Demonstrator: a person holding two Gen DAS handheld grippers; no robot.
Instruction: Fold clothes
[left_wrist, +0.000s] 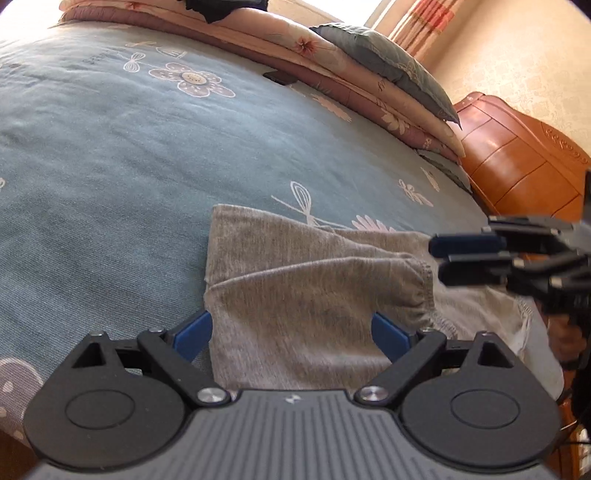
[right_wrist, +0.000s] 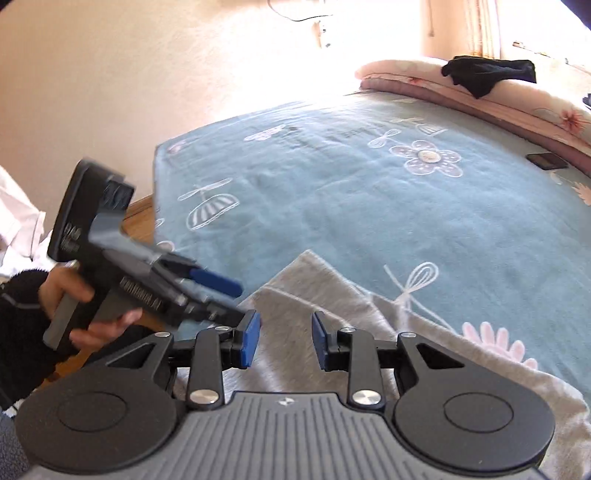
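Observation:
A grey garment (left_wrist: 306, 291) lies on the blue flowered bedspread (left_wrist: 110, 147) near its front edge, partly folded, with a gathered hem toward the right. My left gripper (left_wrist: 291, 334) is wide open, its blue pads either side of a raised fold of the grey cloth. My right gripper (right_wrist: 282, 341) is open a moderate gap and empty, just above the grey garment (right_wrist: 332, 314). In the left wrist view the right gripper (left_wrist: 443, 254) hovers at the right, above the cloth. In the right wrist view the left gripper (right_wrist: 229, 291) comes in from the left, held by a hand.
Folded pink floral quilts (left_wrist: 332, 74) with a grey pillow (left_wrist: 388, 62) are stacked at the bed's far side, a black cloth (right_wrist: 487, 75) on top. A small dark object (right_wrist: 546, 160) lies beside them. An orange wooden headboard (left_wrist: 517, 158) stands at the right.

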